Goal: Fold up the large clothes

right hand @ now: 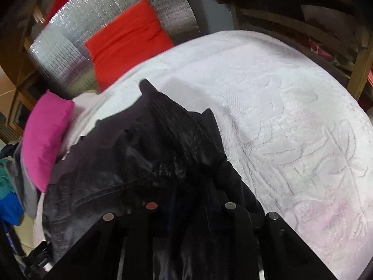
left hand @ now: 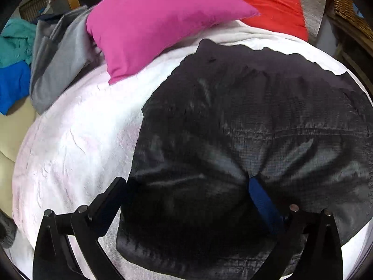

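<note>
Folding soft, limp black fabric garment (left hand: 233, 128) on white textured bedspread (left hand: 81, 140); my right gripper (right hand: 188, 210) clamped on bunched edge, left gripper (left hand: 186, 186) jaws wide apart; I judge hem corners best grip.

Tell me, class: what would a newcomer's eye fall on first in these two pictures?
A large dark garment sprawls across the white bedspread, filling the middle of the left wrist view. Behind it, a bright pink cushion lies at the bed's far side, with a red cushion against a silver quilted panel.
</note>
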{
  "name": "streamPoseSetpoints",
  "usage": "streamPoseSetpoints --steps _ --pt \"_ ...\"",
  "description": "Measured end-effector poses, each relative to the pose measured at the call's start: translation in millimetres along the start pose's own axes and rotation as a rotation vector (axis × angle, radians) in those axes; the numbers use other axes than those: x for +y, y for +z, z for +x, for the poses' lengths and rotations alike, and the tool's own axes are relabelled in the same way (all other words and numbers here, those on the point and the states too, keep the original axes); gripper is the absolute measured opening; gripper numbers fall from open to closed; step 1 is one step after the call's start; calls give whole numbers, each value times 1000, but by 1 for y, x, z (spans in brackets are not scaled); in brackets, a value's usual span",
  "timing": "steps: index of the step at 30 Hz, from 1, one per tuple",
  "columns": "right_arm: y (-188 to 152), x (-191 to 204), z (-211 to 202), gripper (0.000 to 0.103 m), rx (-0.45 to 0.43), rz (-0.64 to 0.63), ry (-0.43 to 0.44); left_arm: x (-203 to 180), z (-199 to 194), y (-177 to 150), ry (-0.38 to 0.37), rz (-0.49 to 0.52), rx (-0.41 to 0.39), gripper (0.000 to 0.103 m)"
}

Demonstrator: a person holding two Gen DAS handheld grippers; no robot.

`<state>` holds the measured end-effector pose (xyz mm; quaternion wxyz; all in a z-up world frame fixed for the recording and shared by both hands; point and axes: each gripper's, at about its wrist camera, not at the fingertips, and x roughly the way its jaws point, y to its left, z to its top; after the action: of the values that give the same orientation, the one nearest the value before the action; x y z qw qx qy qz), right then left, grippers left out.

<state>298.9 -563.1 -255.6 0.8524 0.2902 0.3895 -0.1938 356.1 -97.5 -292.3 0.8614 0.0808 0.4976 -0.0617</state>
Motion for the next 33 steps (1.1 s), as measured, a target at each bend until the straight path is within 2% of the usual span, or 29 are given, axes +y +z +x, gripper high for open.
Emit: streamPoseSetpoints --steps 3,5,9,13,15,17,20,21,23,26,28,31,33 --pt "-1 -7 -18 27 -26 30 47 7 5 -1 -41 -28 24 103" --pt "-5 -12 -22 27 -1 44 85 12 7 -1 -63 -41 45 103" --pt "-15 -14 3 27 123 40 40 24 16 0 -95 -71 72 103" --pt "-14 -16 9 27 134 30 38 29 22 4 -123 -99 106 103" --pt "-12 -20 4 27 129 58 51 32 18 10 -110 -106 120 103" --pt "-10 -19 -6 29 99 49 57 33 9 18 -90 -91 102 103" --pt "-1 -10 -18 53 9 32 72 51 -15 28 -39 -139 -14 103" --pt "2 -8 -18 55 -10 32 78 57 -19 32 -31 -158 -37 103" --pt "10 1 -15 56 -45 35 91 75 -22 36 -19 -204 -61 103" --pt "19 10 -5 55 -63 45 102 91 -8 40 26 -243 -29 103" --pt "26 20 9 43 -52 57 94 100 6 42 57 -257 5 103" --pt "32 28 33 42 -30 74 90 102 21 45 58 -248 29 103" --pt "32 26 53 42 27 93 74 96 32 49 65 -227 46 103"
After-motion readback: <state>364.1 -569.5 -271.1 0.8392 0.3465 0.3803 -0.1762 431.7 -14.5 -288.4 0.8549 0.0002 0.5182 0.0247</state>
